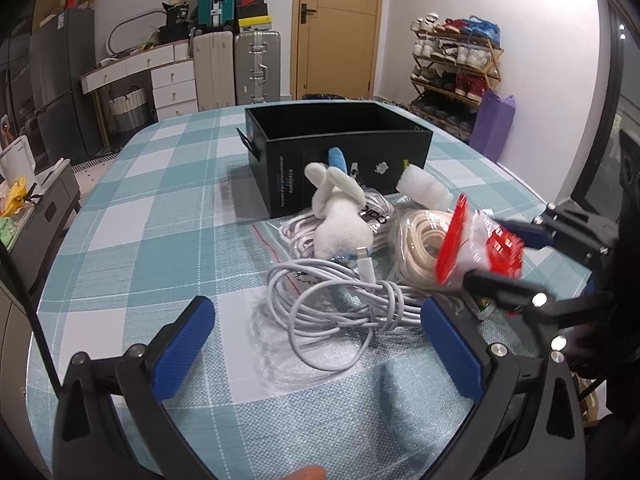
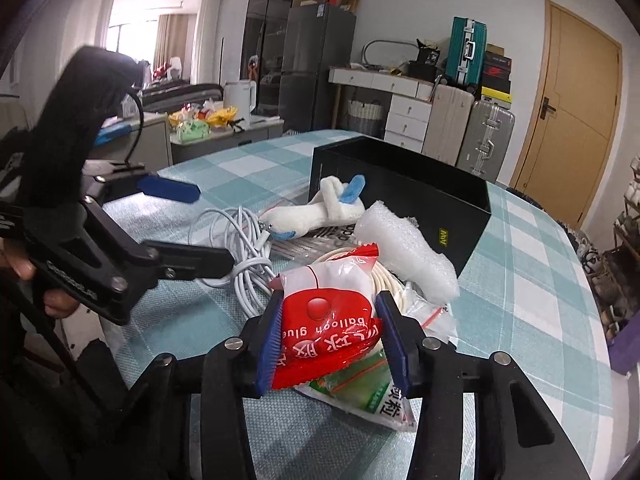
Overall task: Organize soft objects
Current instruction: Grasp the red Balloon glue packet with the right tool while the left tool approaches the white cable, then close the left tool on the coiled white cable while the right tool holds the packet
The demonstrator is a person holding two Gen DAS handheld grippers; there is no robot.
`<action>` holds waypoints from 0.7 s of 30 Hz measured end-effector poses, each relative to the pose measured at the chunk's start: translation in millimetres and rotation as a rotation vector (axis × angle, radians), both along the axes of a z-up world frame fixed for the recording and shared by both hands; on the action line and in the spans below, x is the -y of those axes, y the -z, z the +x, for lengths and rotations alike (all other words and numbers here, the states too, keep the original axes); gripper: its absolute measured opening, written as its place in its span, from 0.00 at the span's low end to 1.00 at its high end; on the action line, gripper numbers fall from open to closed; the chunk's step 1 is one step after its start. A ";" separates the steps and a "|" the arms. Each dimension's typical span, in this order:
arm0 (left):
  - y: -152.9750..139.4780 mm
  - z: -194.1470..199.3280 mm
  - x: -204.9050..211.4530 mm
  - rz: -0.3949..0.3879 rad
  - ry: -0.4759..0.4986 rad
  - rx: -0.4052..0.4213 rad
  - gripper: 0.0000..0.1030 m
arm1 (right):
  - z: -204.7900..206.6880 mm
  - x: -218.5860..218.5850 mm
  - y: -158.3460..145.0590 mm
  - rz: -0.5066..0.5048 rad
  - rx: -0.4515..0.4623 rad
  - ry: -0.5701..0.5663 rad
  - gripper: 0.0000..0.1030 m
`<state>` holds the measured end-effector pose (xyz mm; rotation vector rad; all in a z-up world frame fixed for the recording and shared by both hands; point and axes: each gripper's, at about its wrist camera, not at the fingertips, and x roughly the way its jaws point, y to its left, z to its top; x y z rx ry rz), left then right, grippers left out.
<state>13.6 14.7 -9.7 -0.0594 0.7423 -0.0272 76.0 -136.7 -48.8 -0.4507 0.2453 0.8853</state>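
The left gripper (image 1: 318, 340) hangs with its ribbed blue pads spread wide over a loose coil of smooth white charging cable (image 1: 340, 300). Beyond lie a fuzzy white plush toy (image 1: 340, 216) and a matt black cardboard box (image 1: 340, 152) on the teal checked tablecloth (image 1: 160, 220). The right gripper (image 2: 326, 340) pinches a crinkly red-and-white plastic packet (image 2: 328, 316), raised above the pile.

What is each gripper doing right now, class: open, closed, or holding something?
Left gripper: open, holding nothing.
Right gripper: closed on the red balloon glue packet.
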 end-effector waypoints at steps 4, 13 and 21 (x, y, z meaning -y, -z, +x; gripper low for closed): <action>3.8 2.5 6.5 0.038 0.030 -0.031 1.00 | -0.1 7.9 -4.5 0.029 -0.007 0.010 0.44; 7.2 9.2 12.0 0.070 0.073 -0.080 1.00 | 5.5 12.2 -6.0 0.046 -0.017 0.023 0.44; 11.6 13.0 14.6 0.097 0.097 -0.105 1.00 | 5.3 16.0 -6.3 0.056 -0.024 0.021 0.44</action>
